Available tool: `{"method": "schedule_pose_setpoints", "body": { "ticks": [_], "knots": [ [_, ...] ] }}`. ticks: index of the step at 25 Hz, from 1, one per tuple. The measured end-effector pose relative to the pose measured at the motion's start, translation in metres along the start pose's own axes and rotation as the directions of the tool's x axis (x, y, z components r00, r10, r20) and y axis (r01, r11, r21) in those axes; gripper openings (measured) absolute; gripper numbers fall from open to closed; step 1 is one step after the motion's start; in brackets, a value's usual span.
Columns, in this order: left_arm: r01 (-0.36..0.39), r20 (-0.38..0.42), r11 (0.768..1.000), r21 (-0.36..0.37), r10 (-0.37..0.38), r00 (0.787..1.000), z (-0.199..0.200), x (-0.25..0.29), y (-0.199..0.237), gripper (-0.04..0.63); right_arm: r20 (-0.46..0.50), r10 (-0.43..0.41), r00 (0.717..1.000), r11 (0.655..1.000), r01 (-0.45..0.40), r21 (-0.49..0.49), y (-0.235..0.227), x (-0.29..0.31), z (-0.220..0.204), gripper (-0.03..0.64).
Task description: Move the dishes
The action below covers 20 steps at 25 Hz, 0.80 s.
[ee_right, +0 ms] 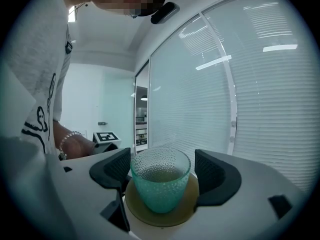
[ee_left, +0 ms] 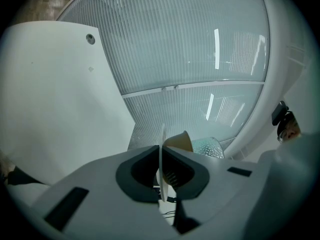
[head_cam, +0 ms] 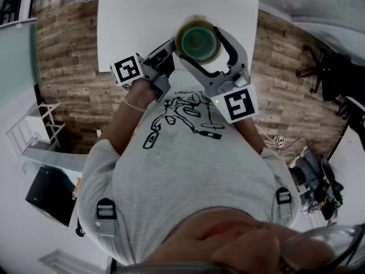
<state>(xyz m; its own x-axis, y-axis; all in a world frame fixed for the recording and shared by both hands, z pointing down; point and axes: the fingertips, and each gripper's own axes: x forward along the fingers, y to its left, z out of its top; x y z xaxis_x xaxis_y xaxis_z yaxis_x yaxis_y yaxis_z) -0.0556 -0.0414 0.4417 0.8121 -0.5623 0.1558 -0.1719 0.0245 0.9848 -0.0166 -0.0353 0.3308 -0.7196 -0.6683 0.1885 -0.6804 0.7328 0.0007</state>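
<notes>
Teal dimpled glass (ee_right: pixel 160 184), olive-yellow saucer (ee_right: pixel 160 220) beneath the glass, plain white table (head_cam: pixel 142 16) beyond the glass, brown plank-grain floor (head_cam: pixel 68 56) either side.

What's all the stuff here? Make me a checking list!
Surface: white table, only partly in view.
Job's things: dimpled green glass tumbler upright on round olive-tan saucer, both held up by the grippers.
Clutter: nothing seen.
Grippers: left gripper shut on the saucer's rim; right gripper jaws wide, pads apparently against the saucer's opposite sides.
Cables: white cable on wooden floor.
Surroundings: ribbed glass wall, black chair.
</notes>
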Motion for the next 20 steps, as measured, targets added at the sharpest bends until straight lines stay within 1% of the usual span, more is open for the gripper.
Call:
{"method": "schedule_pose_setpoints", "body": {
  "ticks": [4, 9, 14, 17, 20],
  "knots": [
    [0.008, -0.004, 1.000, 0.011, -0.008, 1.000, -0.001, -0.001, -0.006, 0.014, -0.039, 0.008, 0.999, 1.000, -0.009, -0.013, 0.001, 0.003, -0.008, 0.383],
    [0.006, -0.008, 1.000, 0.005, -0.005, 1.000, -0.004, 0.001, -0.007, 0.014, -0.062, 0.027, 0.998, 1.000, -0.026, 0.004, -0.001, 0.003, -0.014, 0.382],
    [0.002, -0.012, 1.000, -0.001, -0.002, 1.000, -0.008, 0.002, -0.005, 0.012, -0.045, 0.024, 0.999, 0.999, -0.022, 0.039, -0.004, 0.002, -0.013, 0.380],
    [0.006, -0.008, 1.000, -0.005, -0.006, 1.000, -0.013, 0.004, -0.005, 0.012, -0.055, 0.022, 0.998, 0.999, -0.020, 0.038, -0.005, -0.003, -0.016, 0.380],
    [-0.005, -0.004, 1.000, -0.009, 0.005, 1.000, -0.010, 0.003, 0.001, 0.014, -0.043, 0.026, 0.999, 0.999, -0.024, 0.030, -0.006, 0.001, -0.013, 0.380]
  ]
}}
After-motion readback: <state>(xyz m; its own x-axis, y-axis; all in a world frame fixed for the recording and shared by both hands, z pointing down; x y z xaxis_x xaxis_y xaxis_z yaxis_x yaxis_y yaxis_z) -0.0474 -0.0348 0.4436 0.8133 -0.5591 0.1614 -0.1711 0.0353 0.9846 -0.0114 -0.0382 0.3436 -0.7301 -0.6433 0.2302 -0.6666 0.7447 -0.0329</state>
